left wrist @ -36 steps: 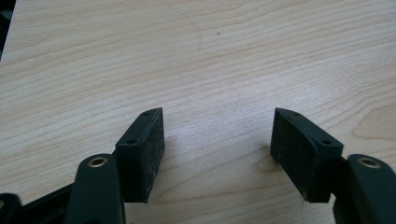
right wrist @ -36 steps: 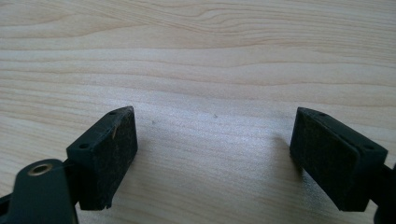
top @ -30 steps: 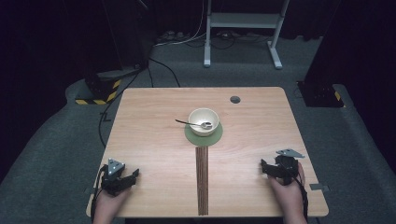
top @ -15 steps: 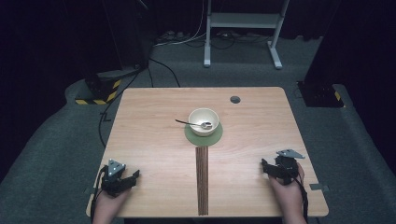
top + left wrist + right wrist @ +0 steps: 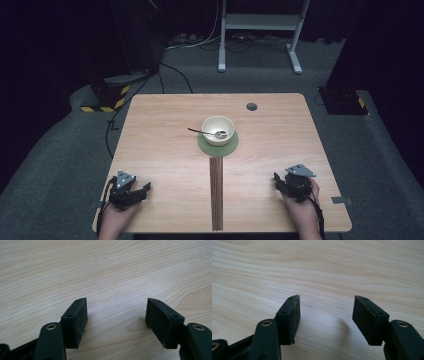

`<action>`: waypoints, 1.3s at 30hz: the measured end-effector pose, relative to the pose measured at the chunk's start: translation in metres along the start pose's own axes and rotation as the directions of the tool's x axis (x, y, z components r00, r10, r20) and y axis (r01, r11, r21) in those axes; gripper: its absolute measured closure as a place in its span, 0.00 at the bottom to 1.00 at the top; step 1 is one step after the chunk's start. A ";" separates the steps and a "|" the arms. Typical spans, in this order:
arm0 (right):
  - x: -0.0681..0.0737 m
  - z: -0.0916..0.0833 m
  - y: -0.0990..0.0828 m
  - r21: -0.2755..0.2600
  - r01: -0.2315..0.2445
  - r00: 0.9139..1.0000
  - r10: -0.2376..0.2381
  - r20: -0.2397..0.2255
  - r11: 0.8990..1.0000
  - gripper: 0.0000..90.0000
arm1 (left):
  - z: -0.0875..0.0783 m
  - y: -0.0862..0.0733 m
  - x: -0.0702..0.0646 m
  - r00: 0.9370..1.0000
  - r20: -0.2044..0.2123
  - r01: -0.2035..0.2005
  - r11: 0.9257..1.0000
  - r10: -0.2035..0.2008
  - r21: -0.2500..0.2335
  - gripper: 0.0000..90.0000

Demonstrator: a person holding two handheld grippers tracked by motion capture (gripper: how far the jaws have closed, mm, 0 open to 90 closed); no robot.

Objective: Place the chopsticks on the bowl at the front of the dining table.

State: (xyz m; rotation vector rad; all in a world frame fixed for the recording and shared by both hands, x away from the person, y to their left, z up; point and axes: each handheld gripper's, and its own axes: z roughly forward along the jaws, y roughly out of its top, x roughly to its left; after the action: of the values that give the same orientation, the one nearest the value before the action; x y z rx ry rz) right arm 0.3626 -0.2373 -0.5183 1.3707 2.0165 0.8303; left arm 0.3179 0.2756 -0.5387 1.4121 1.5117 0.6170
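High view: nearest, each hand rests a tool on the counter (image 5: 165,145) at its near edge. Left tool (image 5: 134,194) sits well near-left of the bowl (image 5: 218,129), jaws spread with bare wood between them. Right tool (image 5: 284,183) sits well near-right of the bowl, its jaws apart on nothing, having just been closing. A dark strip (image 5: 216,192) runs from the near edge toward the bowl. Mid-counter, the bowl stands on a green mat (image 5: 218,145); a spoon (image 5: 206,132) lies in it, handle jutting left. A small dark disc (image 5: 251,106) lies beyond the bowl, to its right.
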 end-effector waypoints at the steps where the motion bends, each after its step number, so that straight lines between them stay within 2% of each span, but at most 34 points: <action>1: 0.005 -0.001 0.002 -0.005 -0.006 1.000 0.006 -0.027 1.000 0.43 | 0.000 0.000 0.000 1.000 0.000 0.001 1.000 -0.001 0.000 0.38; 4: 0.019 -0.003 0.007 -0.002 0.011 0.997 -0.011 -0.077 1.000 0.43 | -0.001 0.000 0.000 1.000 -0.001 0.001 1.000 -0.001 0.001 0.38; 6: 0.028 -0.003 0.012 0.010 0.001 0.994 0.000 -0.110 1.000 0.43 | -0.002 -0.001 0.000 1.000 -0.007 -0.009 1.000 0.010 0.009 0.38; 10: 0.052 -0.001 0.027 -0.002 0.027 0.988 -0.027 -0.150 1.000 0.45 | 0.001 0.000 0.000 1.000 -0.003 0.007 1.000 -0.007 -0.003 0.38; 12: 0.064 0.000 0.034 -0.004 0.044 0.984 -0.044 -0.173 0.999 0.47 | 0.002 0.000 -0.002 1.000 0.001 0.032 0.999 -0.031 -0.017 0.38; 14: 0.076 0.001 0.040 -0.008 0.059 0.979 -0.060 -0.197 0.998 0.48 | 0.000 0.001 0.001 1.000 0.003 0.002 1.000 -0.002 0.009 0.38; 15: 0.081 0.002 0.044 -0.003 0.067 0.977 -0.066 -0.202 0.998 0.49 | 0.001 0.001 0.000 1.000 0.009 0.019 1.000 -0.019 -0.001 0.38; 16: 0.085 0.002 0.045 -0.001 0.064 0.978 -0.063 -0.200 0.998 0.49 | 0.000 0.001 0.000 1.000 0.006 0.019 1.000 -0.019 0.002 0.38; 17: 0.089 0.003 0.047 0.013 0.069 0.977 -0.064 -0.204 0.998 0.49 | -0.001 0.000 0.001 1.000 0.000 -0.006 1.000 0.006 0.012 0.38; 18: 0.097 0.004 0.050 0.020 0.082 0.975 -0.076 -0.208 0.996 0.49 | 0.000 0.000 0.000 1.000 0.006 -0.005 1.000 0.005 0.010 0.38; 19: 0.097 0.004 0.050 0.020 0.082 0.975 -0.076 -0.208 0.996 0.49 | -0.001 0.000 0.000 1.000 0.008 -0.014 1.000 0.013 0.017 0.38; 20: 0.100 0.005 0.051 0.017 0.086 0.975 -0.081 -0.207 0.996 0.50 | 0.000 0.001 0.000 1.000 0.016 0.007 1.000 -0.007 0.008 0.38; 23: 0.113 0.008 0.055 0.030 0.111 0.972 -0.102 -0.213 0.993 0.50 | 0.001 0.000 -0.001 1.000 0.014 0.027 1.000 -0.027 -0.003 0.38; 24: 0.116 0.009 0.056 0.038 0.120 0.968 -0.109 -0.226 0.992 0.52 | 0.000 0.000 0.000 1.000 0.012 -0.004 1.000 0.004 0.012 0.38; 25: 0.119 0.010 0.058 0.038 0.124 0.964 -0.111 -0.243 0.992 0.55 | 0.000 0.000 0.001 1.000 0.012 -0.016 1.000 0.015 0.018 0.38; 26: 0.123 0.010 0.059 0.033 0.133 0.960 -0.120 -0.255 0.991 0.55 | 0.000 0.000 0.000 1.000 0.014 0.004 1.000 -0.004 0.006 0.38; 28: 0.130 0.012 0.060 0.029 0.138 0.959 -0.126 -0.255 0.990 0.53 | -0.001 0.000 0.000 1.000 0.013 0.006 1.000 -0.006 0.009 0.38; 29: 0.135 0.014 0.060 0.030 0.142 0.956 -0.129 -0.263 0.989 0.54 | 0.000 0.000 -0.002 1.000 0.018 0.022 1.000 -0.022 -0.001 0.38; 30: 0.138 0.016 0.060 0.028 0.141 0.954 -0.128 -0.271 0.990 0.55 | -0.001 0.000 -0.001 1.000 0.013 -0.003 1.000 0.003 0.013 0.37; 35: 0.150 0.024 0.060 0.040 0.131 0.955 -0.116 -0.272 0.991 0.63 | -0.001 0.000 -0.001 1.000 0.022 0.003 1.000 -0.003 0.009 0.37; 36: 0.150 0.027 0.060 0.051 0.119 0.949 -0.098 -0.300 0.992 0.63 | -0.001 0.000 -0.001 1.000 0.015 -0.009 1.000 0.009 0.018 0.37; 37: 0.150 0.027 0.060 0.051 0.119 0.949 -0.098 -0.300 0.992 0.63 | -0.001 -0.001 -0.001 1.000 0.015 -0.010 1.000 0.009 0.014 0.37; 39: 0.150 0.028 0.060 0.065 0.094 0.945 -0.068 -0.320 0.993 0.67 | -0.001 0.000 0.000 1.000 0.018 -0.009 1.000 0.009 0.019 0.37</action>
State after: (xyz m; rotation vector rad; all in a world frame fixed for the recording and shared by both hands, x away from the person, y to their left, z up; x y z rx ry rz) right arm 0.3704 -0.0738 -0.5076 1.2491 2.3571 0.9946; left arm 0.3165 0.2755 -0.5383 1.4363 1.5015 0.5947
